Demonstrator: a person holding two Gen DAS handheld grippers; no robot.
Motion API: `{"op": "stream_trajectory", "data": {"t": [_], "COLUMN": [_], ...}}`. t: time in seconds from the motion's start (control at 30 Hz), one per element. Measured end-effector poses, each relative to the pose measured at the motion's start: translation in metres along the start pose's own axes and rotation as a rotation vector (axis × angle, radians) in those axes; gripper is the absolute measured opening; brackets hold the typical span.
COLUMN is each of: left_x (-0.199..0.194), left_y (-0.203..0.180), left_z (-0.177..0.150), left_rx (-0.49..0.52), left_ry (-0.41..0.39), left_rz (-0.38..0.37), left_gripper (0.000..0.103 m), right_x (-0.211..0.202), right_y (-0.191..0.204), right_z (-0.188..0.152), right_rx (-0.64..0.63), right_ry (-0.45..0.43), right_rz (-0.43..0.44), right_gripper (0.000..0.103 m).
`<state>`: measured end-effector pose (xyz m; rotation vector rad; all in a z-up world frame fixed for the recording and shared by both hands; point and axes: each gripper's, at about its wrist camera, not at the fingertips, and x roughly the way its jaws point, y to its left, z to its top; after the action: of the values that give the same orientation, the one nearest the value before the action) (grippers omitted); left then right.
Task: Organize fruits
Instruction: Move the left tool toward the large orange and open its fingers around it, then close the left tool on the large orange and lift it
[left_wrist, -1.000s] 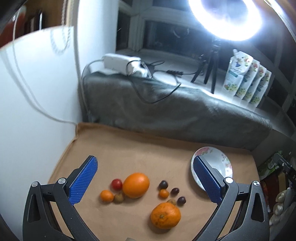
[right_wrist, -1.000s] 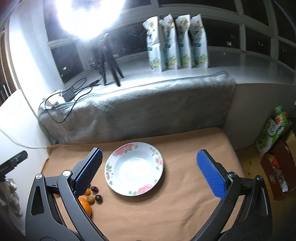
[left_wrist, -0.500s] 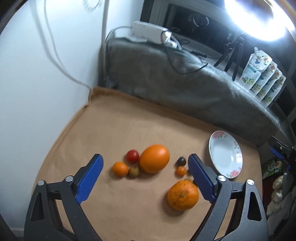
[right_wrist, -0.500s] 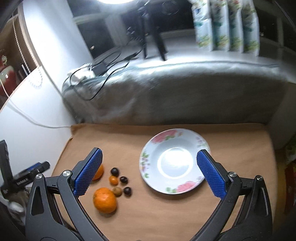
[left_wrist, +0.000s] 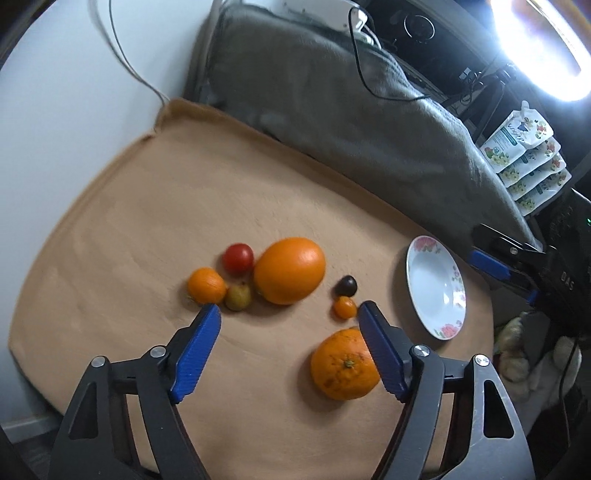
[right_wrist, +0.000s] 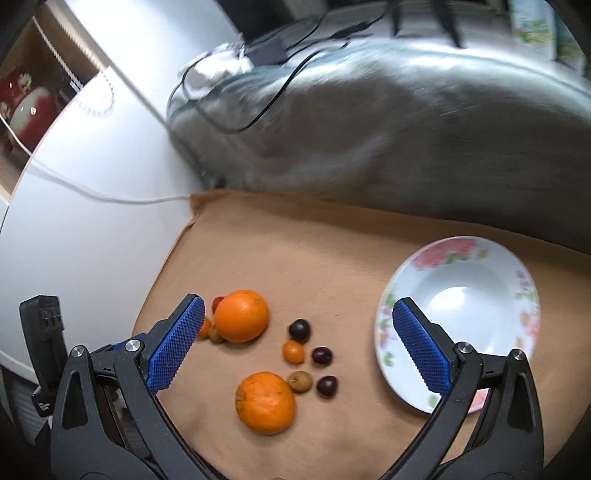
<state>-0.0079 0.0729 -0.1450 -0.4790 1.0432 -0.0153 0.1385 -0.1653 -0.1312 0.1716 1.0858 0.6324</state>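
Both our tools hang spread and empty, the left tool (left_wrist: 289, 309) above the fruits (left_wrist: 289, 270) mid-worktop, the right tool (right_wrist: 295, 312) lining up between them and the plate (right_wrist: 491, 258) by the right edge.

left gripper (left_wrist: 288, 309), jaws narrower than before, now lower over the large orange (left_wrist: 289, 270); right gripper (right_wrist: 295, 314) swung from the plate (right_wrist: 517, 280) toward the fruits.
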Motion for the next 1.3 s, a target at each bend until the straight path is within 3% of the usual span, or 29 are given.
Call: {"op": "stream_trajectory", "data": {"t": [0.47, 1.17, 1.3], "left_x": [0.035, 0.065, 0.07], "left_y": [0.005, 0.005, 0.006], "left_z": [0.012, 0.02, 0.019], "left_rx": [-0.008, -0.01, -0.005], "left_ry": [0.049, 0.103, 0.115], "left_rz": [-0.031, -0.028, -0.019], "left_gripper": [0.057, 0.049, 0.049], "right_x": [0.092, 0.173, 0.182], "right_y": [0.018, 0.038, 0.039], "right_z": [0.017, 0.014, 0.01], "right_rx": [0.016, 0.023, 0.033], "right_ry": [0.247, 0.421, 0.441], "right_rz": [0.154, 0.214, 0.214], "right_gripper": [0.103, 0.097, 0.09]}}
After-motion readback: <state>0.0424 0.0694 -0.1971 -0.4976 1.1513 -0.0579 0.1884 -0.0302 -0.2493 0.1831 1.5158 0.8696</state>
